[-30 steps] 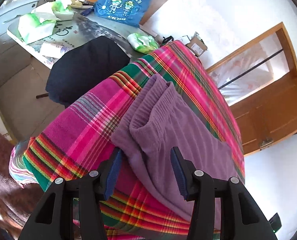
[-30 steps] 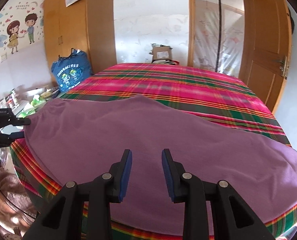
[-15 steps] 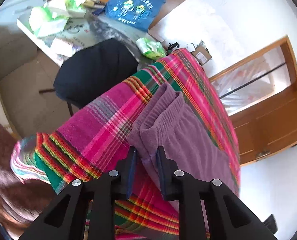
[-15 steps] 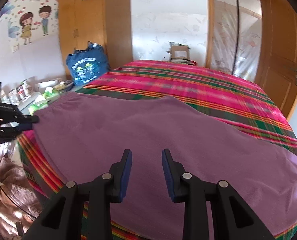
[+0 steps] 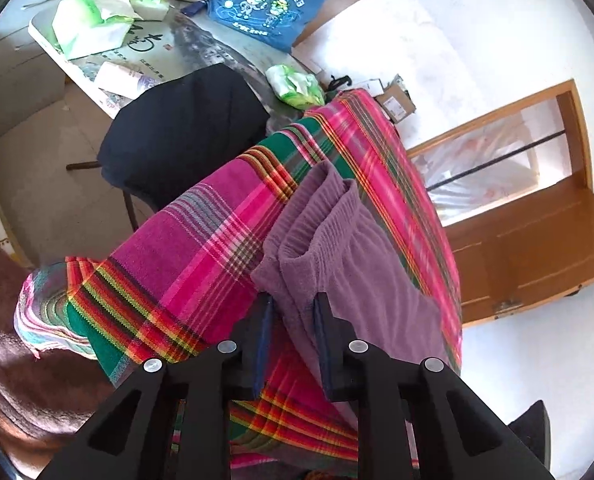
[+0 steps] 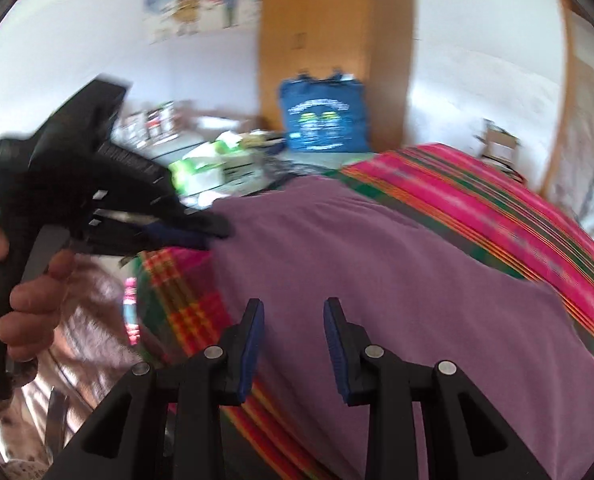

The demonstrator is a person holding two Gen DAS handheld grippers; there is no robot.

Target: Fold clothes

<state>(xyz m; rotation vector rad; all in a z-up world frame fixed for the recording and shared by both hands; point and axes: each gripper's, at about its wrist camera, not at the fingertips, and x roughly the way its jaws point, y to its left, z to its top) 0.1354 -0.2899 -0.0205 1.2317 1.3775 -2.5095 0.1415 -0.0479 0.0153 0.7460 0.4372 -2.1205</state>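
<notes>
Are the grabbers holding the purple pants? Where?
The left gripper pinches the purple pants at a waistband corner. The right gripper is open, holding nothing.

The purple fleece garment with a ribbed elastic waistband [image 5: 349,248] lies spread flat on the pink, green and orange plaid bedspread [image 5: 201,252], near the bed's edge. Its gathered waistband end points toward the corner of the bed, where the doubled opening stands slightly raised and puckered. A fold of cloth just below the waistband sits pinched between two blue-padded fingers. In the blurred right wrist view the garment [image 6: 377,280] stretches wide and mostly smooth across the bedspread [image 6: 477,200].
</notes>
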